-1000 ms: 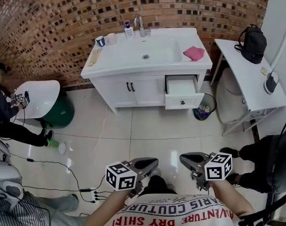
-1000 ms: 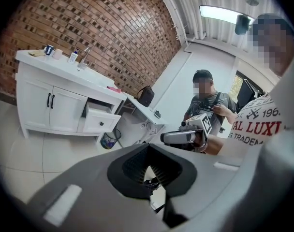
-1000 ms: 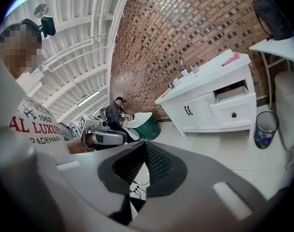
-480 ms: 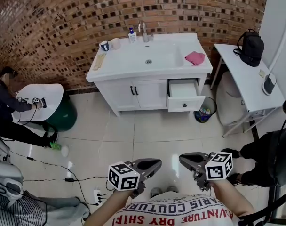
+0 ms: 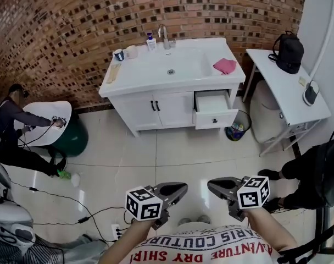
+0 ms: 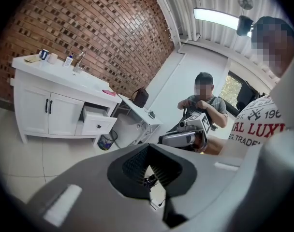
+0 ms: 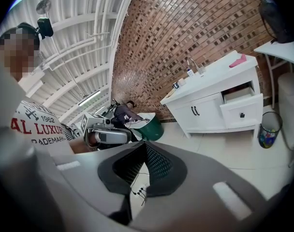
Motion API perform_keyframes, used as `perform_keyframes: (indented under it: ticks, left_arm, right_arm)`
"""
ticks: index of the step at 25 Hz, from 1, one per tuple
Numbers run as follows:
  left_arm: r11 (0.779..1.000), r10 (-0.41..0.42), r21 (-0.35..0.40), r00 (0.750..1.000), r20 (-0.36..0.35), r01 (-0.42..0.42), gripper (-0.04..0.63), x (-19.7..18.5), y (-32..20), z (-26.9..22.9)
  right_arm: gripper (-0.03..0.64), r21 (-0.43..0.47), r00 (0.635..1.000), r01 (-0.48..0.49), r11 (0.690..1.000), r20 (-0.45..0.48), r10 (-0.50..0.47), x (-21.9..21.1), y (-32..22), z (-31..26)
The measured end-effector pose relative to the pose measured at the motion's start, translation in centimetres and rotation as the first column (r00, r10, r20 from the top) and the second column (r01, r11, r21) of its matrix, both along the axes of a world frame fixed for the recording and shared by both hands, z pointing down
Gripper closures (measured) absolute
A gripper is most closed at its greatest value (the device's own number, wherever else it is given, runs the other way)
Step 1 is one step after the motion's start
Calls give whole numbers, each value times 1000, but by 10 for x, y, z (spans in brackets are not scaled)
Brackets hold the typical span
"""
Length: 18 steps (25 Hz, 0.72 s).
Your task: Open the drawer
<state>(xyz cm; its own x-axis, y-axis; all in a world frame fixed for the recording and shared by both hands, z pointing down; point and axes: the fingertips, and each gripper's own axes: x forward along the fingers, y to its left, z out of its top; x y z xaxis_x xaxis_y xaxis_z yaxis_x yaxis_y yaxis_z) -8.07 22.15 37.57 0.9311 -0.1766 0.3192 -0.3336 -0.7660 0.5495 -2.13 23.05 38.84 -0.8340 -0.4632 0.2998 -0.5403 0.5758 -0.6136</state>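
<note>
A white vanity (image 5: 156,106) stands against the brick wall. Its right-hand drawer (image 5: 215,111) is pulled out, with a dark knob on its front. The drawer (image 6: 96,122) also appears in the left gripper view, and the drawer (image 7: 241,110) in the right gripper view. My left gripper (image 5: 179,190) and right gripper (image 5: 213,185) hover side by side over the tiled floor, well short of the vanity. Both are shut and hold nothing. In their own views the left gripper (image 6: 150,200) and right gripper (image 7: 133,197) show their jaws meeting.
A pink cloth (image 5: 225,65) lies on the counter beside the sink. A bin (image 5: 235,130) stands right of the vanity, then a white side table (image 5: 299,106) with a black backpack (image 5: 289,51). Cables (image 5: 95,216) cross the floor at left. People sit at both sides.
Both grippers stay shut and side by side, a little higher than before. The view has shifted slightly relative to the vanity. The drawer stands open as before.
</note>
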Motion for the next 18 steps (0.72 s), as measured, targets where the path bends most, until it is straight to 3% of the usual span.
perform_keyframes:
  ticks: [18]
  left_arm:
    - [999,34,26,999,2,-34,614,-4,17,-6]
  right_arm:
    - [611,33,1000,-4,999,-13,5,-10,13,-8]
